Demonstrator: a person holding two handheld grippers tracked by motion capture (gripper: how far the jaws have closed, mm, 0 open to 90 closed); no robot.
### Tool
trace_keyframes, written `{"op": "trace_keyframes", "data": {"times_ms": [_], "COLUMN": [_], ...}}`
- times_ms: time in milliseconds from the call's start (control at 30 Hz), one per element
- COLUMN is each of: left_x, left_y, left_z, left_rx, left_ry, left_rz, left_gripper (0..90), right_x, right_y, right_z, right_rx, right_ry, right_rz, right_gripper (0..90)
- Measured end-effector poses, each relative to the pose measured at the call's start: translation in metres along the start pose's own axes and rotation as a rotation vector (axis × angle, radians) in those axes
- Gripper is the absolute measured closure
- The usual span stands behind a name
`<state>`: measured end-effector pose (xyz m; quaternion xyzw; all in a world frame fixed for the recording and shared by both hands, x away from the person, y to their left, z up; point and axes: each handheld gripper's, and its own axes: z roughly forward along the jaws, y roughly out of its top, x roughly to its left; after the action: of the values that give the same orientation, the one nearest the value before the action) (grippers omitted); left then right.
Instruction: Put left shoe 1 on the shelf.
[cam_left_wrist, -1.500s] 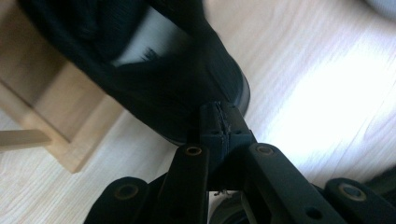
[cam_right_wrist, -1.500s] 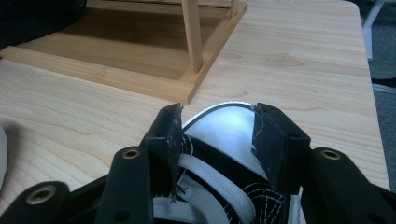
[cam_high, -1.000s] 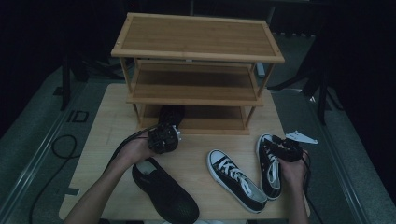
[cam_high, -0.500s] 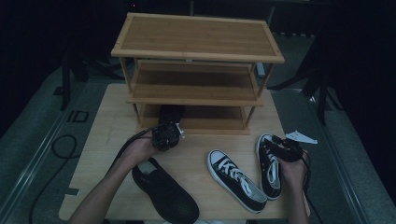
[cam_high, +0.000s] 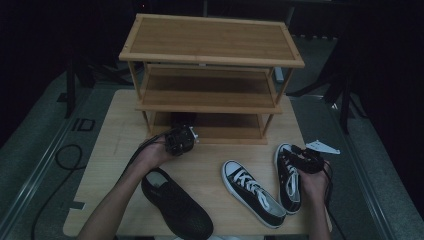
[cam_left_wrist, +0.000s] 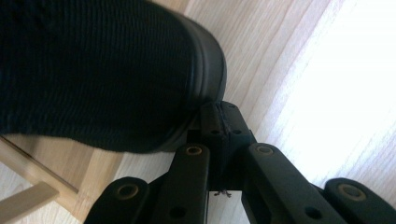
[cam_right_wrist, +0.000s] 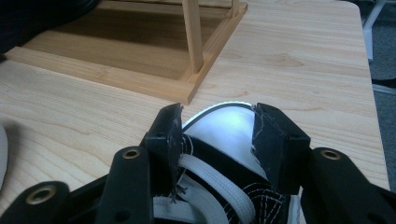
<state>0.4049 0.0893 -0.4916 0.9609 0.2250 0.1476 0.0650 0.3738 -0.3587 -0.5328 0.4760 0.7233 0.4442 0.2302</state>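
Note:
My left gripper (cam_high: 180, 131) is shut on the sole rim of a black knit shoe (cam_high: 179, 119), holding its front end at the bottom shelf of a wooden shoe rack (cam_high: 212, 40). In the left gripper view the jaws (cam_left_wrist: 219, 116) pinch that shoe (cam_left_wrist: 93, 70) at its edge. My right gripper (cam_high: 293, 153) rests at the toe of a black-and-white sneaker (cam_high: 289, 185) lying on the table. In the right gripper view the jaws (cam_right_wrist: 217, 123) clasp its white toe cap (cam_right_wrist: 224, 133) from both sides.
A second black shoe (cam_high: 175, 205) lies at the table's front left, and a second sneaker (cam_high: 252, 192) lies between the hands. The rack stands at the back of the wooden table (cam_high: 120, 120). Its bottom shelf (cam_right_wrist: 116, 51) is bare ahead of the right gripper.
My left hand has edged forward with the black shoe toward the rack's bottom shelf. The right hand and its sneaker have stayed put.

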Motion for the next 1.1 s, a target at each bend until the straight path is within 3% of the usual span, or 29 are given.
{"op": "trace_keyframes", "data": {"times_ms": [133,367,700,900,1100], "left_x": [0.002,0.013,0.019,0.021,0.022], "left_y": [-0.001,0.002,0.006,-0.007,-0.025], "left_z": [0.001,0.007,0.008,-0.009,-0.042], "left_rx": [0.002,0.001,-0.007,-0.037,-0.140], "left_ry": [-0.019,0.020,0.013,0.022,-0.013], "left_rz": [-0.005,-0.045,-0.052,-0.055,-0.073], "left_gripper": [90.0,90.0,87.5,82.0,79.7], "right_x": [0.000,0.001,0.001,0.000,0.000], "right_y": [0.000,0.000,0.000,0.000,0.000], "right_z": [0.000,0.000,0.000,0.000,0.000], "right_rx": [0.000,0.000,0.000,-0.002,-0.002], "right_ry": [-0.002,-0.004,-0.003,0.000,-0.001], "right_rz": [0.001,0.002,0.001,0.001,0.002], "right_gripper": [52.6,52.6,52.6,52.6,52.6]}}
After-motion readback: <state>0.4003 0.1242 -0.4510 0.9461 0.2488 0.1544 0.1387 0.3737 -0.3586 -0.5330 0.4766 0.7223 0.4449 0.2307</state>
